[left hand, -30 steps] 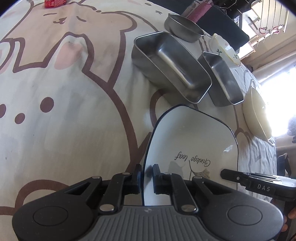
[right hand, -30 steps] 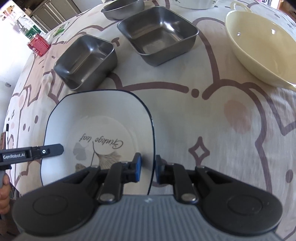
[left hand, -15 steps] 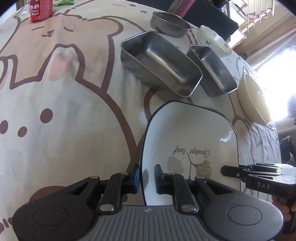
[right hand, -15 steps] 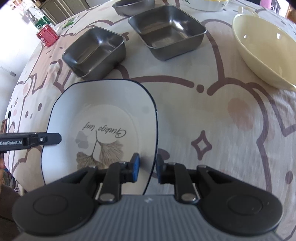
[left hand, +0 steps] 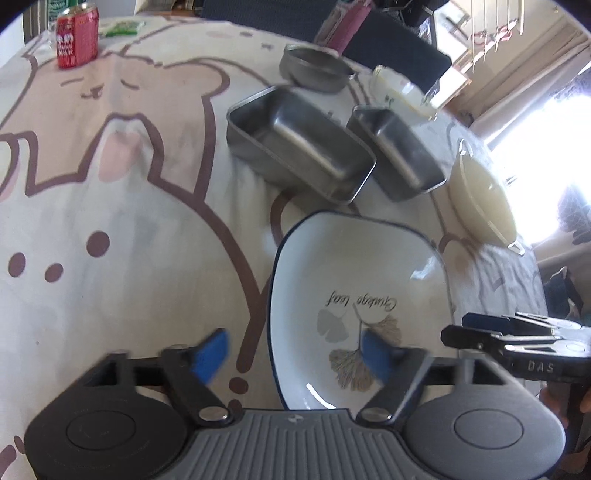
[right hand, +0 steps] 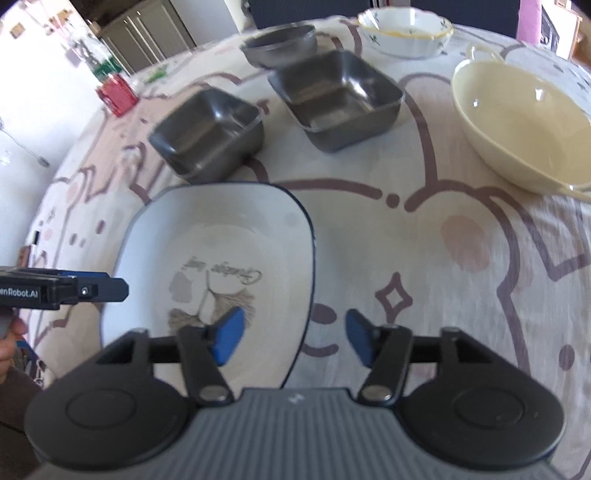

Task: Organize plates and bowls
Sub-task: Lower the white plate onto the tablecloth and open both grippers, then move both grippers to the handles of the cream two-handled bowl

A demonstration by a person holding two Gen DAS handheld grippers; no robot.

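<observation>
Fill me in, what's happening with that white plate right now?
A person holds a gripper in each hand over the white plate with the leaf print. The left gripper and right gripper have both just been opening; each straddles an edge of the plate without pressing it. The plate lies on the tablecloth, near two steel trays, a steel bowl, a cream bowl and a flowered bowl.

Bright window (left hand: 546,147) glare, fisheye warp, motion blur
</observation>
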